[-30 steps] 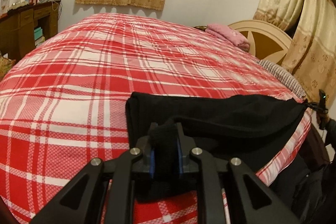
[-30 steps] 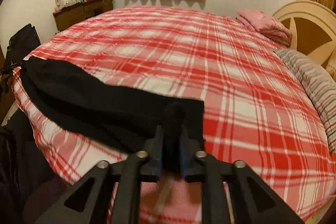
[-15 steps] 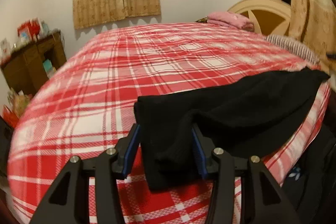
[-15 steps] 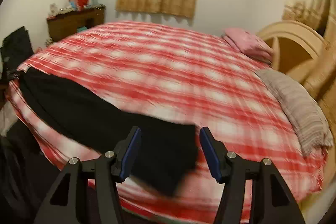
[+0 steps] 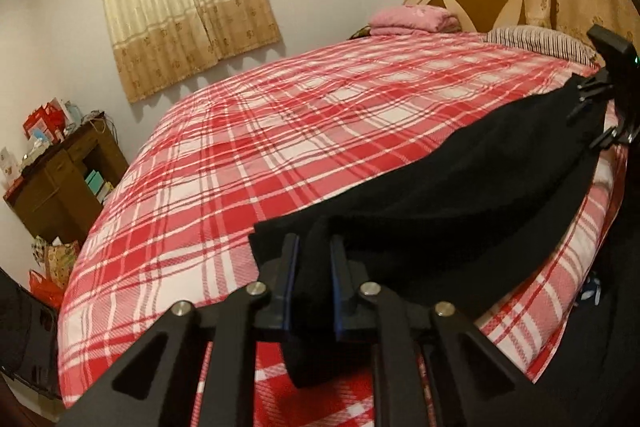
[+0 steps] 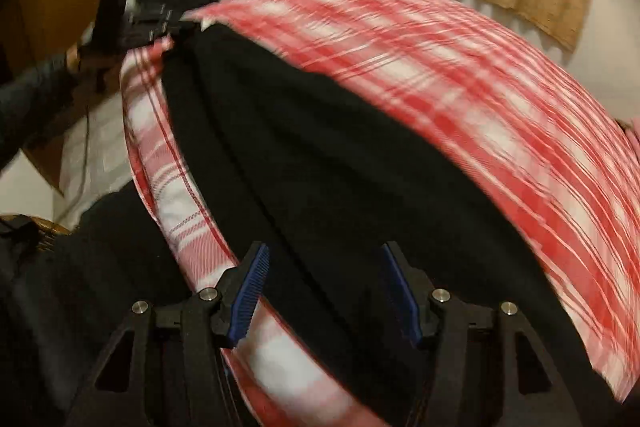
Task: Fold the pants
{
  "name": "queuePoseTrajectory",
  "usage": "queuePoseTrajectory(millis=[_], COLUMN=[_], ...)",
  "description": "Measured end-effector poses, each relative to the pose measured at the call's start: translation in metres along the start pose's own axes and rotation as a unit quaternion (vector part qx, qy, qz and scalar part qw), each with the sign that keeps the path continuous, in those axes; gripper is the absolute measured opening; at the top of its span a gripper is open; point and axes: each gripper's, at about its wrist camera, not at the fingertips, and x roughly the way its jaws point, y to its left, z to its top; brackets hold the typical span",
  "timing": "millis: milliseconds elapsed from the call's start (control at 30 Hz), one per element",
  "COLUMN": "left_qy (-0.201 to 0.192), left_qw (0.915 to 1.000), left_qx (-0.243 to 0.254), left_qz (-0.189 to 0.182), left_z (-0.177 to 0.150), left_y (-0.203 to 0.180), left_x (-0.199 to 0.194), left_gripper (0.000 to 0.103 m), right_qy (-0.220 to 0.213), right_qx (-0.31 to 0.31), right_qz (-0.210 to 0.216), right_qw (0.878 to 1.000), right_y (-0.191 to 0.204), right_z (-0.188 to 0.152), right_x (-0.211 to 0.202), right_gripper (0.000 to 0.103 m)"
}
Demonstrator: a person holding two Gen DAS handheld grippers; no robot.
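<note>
The black pants are stretched along the near edge of the plaid bed. The left tongs have just been closed and are clamped on one end. The right tongs are held apart over the cloth, so the free end could be dragged askew.

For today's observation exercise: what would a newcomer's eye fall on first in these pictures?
The red plaid bedspread fills both views. Black pants lie stretched along its near edge. The left gripper is shut on one end of them, its jaws having just closed, while the right gripper hangs open over the cloth.
</note>
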Motion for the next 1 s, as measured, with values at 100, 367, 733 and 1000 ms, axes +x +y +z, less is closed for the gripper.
queuePoseTrajectory(millis=[100,367,733,1000], left_qy=[0.000,0.004,0.016,0.012], left_qw=[1.0000,0.9992,0.9983,0.9994], left_qx=[0.006,0.035,0.050,0.021], left_qz=[-0.006,-0.018,-0.026,-0.025], left_z=[0.001,0.006,-0.007,-0.024], left_y=[0.003,0.003,0.004,0.009], left_x=[0.002,0.003,-0.007,-0.017], left_gripper=[0.015,0.015,0.015,0.015], right_qy=[0.009,0.020,0.021,0.005], right_qx=[0.002,-0.002,-0.035,-0.068], right_qz=[0.013,0.018,0.055,0.020], right_qw=[1.000,1.000,0.998,0.997], right_y=[0.007,0.004,0.029,0.050], right_z=[0.009,0.020,0.029,0.024], right_x=[0.022,0.037,0.020,0.010], right_gripper=[0.060,0.024,0.001,0.001])
